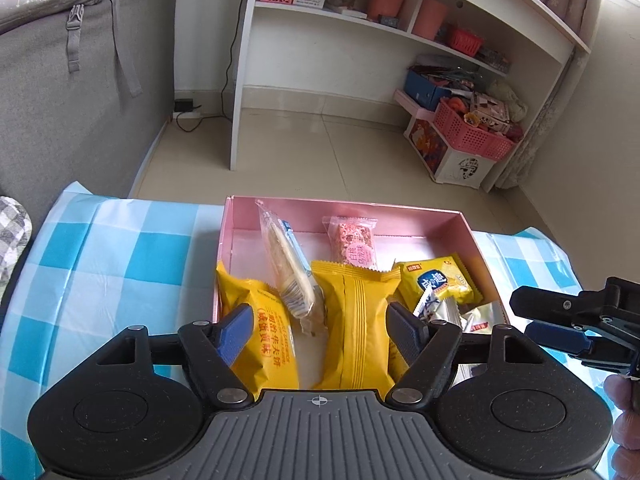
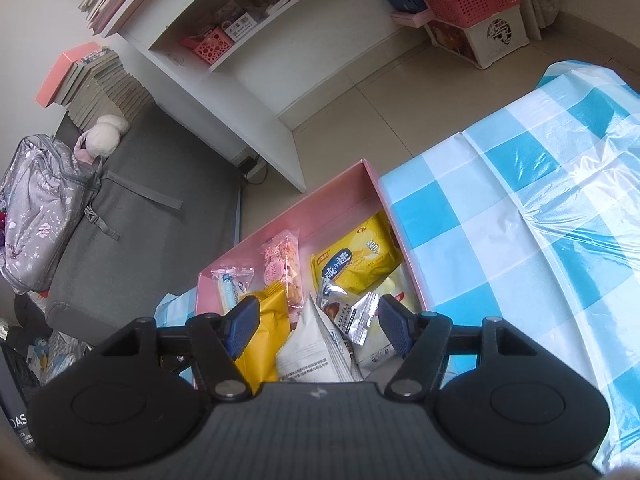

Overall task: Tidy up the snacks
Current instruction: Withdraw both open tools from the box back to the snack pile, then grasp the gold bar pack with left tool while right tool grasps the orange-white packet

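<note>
The left gripper [image 1: 320, 330] tilts down over the pink box [image 1: 476, 236], jaws apart and gripping nothing, with a plain yellow packet [image 1: 352, 328] lying between and below its pads. The right gripper [image 2: 318, 326] tilts down likewise, jaws apart and empty, above a white packet [image 2: 314, 350] in the same box.

place: home, bedroom or study corner | beyond the jaws: white desk with shelves [image 1: 420, 36] of books and pink baskets | left of them: grey sofa [image 1: 76, 112] with backpack [image 2: 36, 216] | below: blue checked tablecloth [image 2: 540, 216]
</note>
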